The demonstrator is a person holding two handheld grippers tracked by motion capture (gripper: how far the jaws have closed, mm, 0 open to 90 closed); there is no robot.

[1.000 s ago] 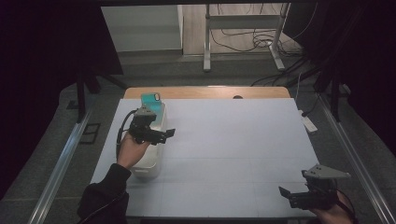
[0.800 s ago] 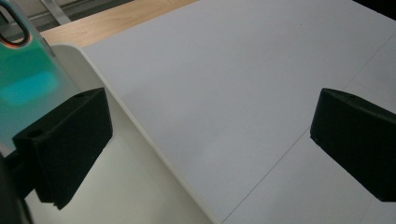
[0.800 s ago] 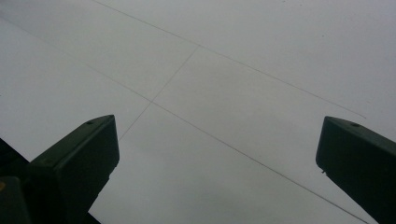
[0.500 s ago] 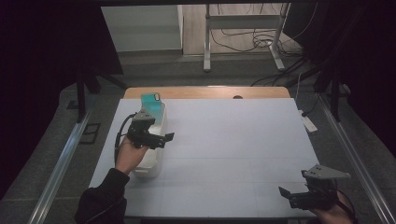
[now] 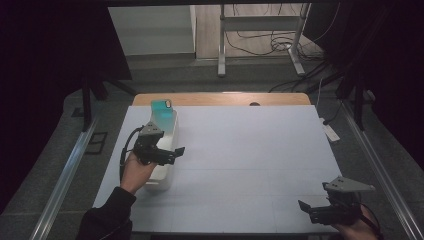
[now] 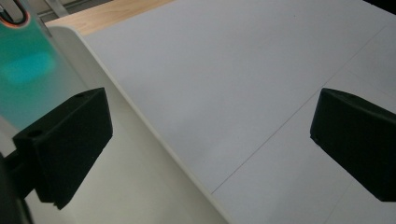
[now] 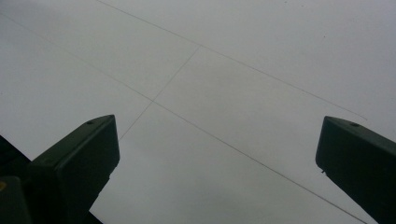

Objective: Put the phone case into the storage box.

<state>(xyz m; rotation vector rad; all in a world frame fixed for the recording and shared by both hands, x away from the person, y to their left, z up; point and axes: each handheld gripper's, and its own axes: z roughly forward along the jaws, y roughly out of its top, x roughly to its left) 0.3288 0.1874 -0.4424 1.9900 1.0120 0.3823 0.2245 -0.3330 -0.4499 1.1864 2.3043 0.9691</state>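
Hovering over the near half of a long white tray [image 5: 167,150], the left hand-held gripper [image 5: 172,153] sits released, jaws spread wide, nothing between them. The tray lies along the left edge of the worktop [image 5: 250,150], long axis running near-to-far, its far end close to the far-left corner. A teal, translucent piece [image 5: 161,106] sits at the tray's far end; can't tell what it is.

Left gripper view: one jaw is above the tray's [image 6: 116,177] pale inside, the other out over bare worktop [image 6: 224,70] past the tray rim. Teal piece [image 6: 23,74] shows top left, beyond the jaw, with a bit of orange-and-black marking at its upper corner. No contact visible between jaws and tray. Wooden strip of the worktop's far edge shows at the top.

The person's left hand [image 5: 134,172] grips the tool from below, dark sleeve coming in at the bottom-left; a black cable loops off the tool's left side.

Right hand-held gripper [image 5: 306,209] is parked at the near-right corner of the worktop, also released, jaws far apart, holding nothing. Grey three-cornered plate on top of it. Well apart from the tray. Right gripper view: bare grey worktop [image 7: 224,84] with thin seam lines between the jaws.
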